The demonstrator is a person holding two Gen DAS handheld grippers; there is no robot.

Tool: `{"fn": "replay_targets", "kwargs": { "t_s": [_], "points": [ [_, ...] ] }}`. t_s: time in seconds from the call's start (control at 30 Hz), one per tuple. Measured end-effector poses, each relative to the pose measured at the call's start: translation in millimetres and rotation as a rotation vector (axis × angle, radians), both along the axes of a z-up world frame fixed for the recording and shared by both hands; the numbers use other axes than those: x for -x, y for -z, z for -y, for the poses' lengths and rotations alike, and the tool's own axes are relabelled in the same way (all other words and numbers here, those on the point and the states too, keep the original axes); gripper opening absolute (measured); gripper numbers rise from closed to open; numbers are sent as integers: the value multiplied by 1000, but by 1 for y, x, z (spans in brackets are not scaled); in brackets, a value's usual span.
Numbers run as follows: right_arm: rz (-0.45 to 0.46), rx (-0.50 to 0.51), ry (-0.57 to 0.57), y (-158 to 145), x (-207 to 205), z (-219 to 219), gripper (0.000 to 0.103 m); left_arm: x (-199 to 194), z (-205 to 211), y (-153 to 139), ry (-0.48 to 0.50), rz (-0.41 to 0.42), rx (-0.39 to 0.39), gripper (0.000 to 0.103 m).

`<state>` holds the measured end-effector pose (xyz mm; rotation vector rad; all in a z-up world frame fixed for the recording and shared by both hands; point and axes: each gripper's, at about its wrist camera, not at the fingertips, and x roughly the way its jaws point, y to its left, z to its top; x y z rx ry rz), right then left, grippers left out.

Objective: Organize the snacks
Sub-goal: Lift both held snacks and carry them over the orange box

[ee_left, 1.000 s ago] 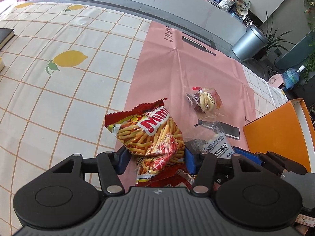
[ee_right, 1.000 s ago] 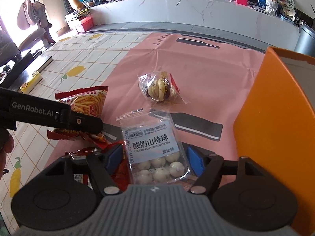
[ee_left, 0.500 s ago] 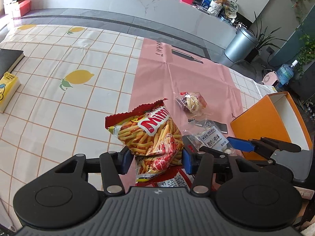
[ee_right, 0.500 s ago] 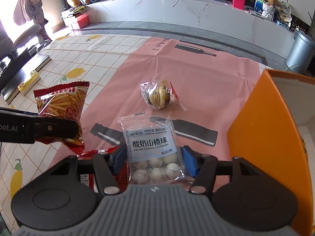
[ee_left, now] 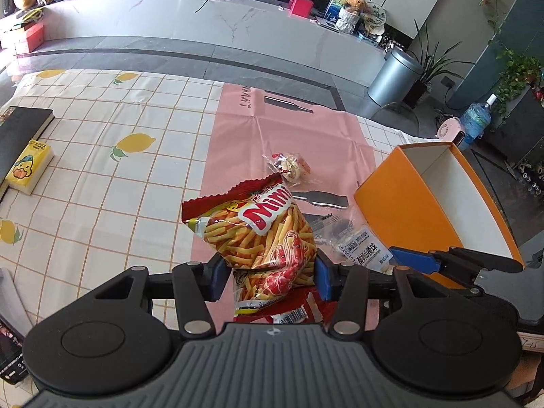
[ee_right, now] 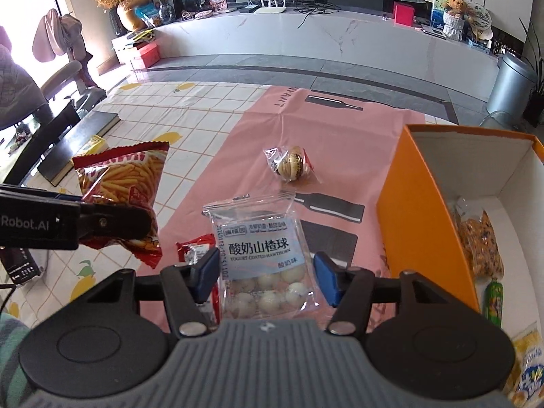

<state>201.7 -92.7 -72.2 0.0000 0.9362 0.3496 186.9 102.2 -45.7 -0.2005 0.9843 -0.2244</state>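
Observation:
My left gripper point(ee_left: 268, 273) is shut on a red Mimi fries snack bag point(ee_left: 261, 234) and holds it above the table; it also shows in the right wrist view point(ee_right: 125, 187). My right gripper point(ee_right: 265, 277) is shut on a clear bag of yogurt-coated hawthorn balls point(ee_right: 261, 255), also lifted; this bag shows in the left wrist view point(ee_left: 360, 248). An orange box point(ee_right: 418, 204) stands at the right, also in the left wrist view point(ee_left: 408, 200), and holds several snacks point(ee_right: 479, 244). A small wrapped pastry point(ee_right: 290, 166) lies on the pink mat point(ee_right: 340, 136).
A small red packet point(ee_right: 193, 250) lies on the mat below the grippers. A black book point(ee_left: 18, 132) and a yellow tissue pack point(ee_left: 29, 166) lie at the table's left edge. The lemon-print tablecloth point(ee_left: 119, 170) covers the left side.
Both grippers have risen with their bags, so more of the table and the box's inside shows. The fries bag now hangs clear of the table.

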Motion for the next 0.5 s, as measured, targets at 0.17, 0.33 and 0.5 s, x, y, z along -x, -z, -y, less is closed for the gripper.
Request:
{"fn": "replay_targets", "kwargs": {
  "t_s": [0.17,0.33,0.5],
  "points": [
    [35,-60,33,-16,45,13,57,30,18,-15,24,20,-10,57],
    [74,-103,80,-32,86,31,57,58,39,-28,51,51,-32,57],
    [109,-134,132,-42,120,55,57,78,63,-35,89,71,-60,57]
  ]
}}
